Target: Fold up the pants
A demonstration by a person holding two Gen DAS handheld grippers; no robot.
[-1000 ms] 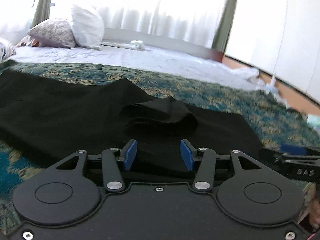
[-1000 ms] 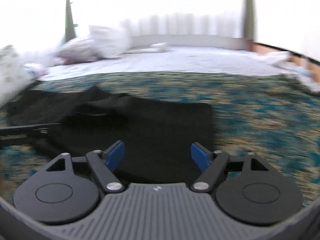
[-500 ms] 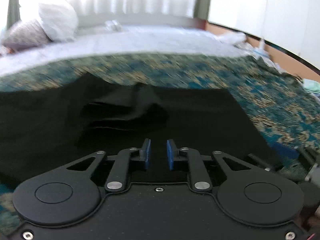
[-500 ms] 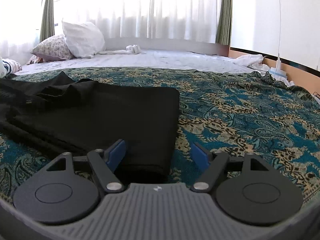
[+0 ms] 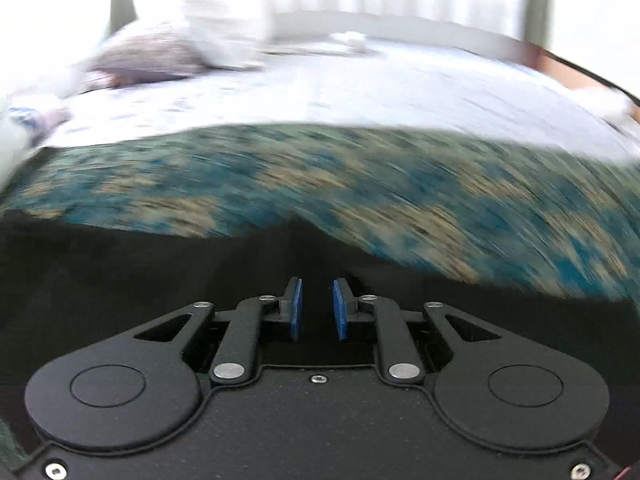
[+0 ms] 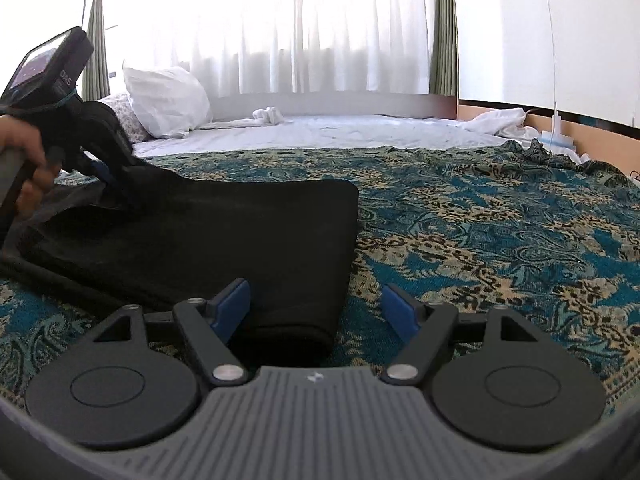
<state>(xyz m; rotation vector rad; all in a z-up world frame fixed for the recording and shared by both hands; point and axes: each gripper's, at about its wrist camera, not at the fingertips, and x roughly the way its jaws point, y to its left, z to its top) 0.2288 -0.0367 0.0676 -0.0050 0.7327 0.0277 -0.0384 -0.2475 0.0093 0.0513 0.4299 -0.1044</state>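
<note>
Right gripper (image 6: pixel 316 310) released, jaws wide, straddling the near right corner of the pants (image 6: pixel 224 236) at 6 o'clock. Left gripper (image 5: pixel 316 308) nearly closed, apparently pinching pants cloth; from the right view it lifts a ridge at 10 o'clock. Fold looks partly done, more remains. Pants: black, limp, lying on the patterned bed (image 6: pixel 480 220), right edge straight.

Bare bedspread (image 6: pixel 500 216) beside pants (image 6: pixel 224 232)
</note>
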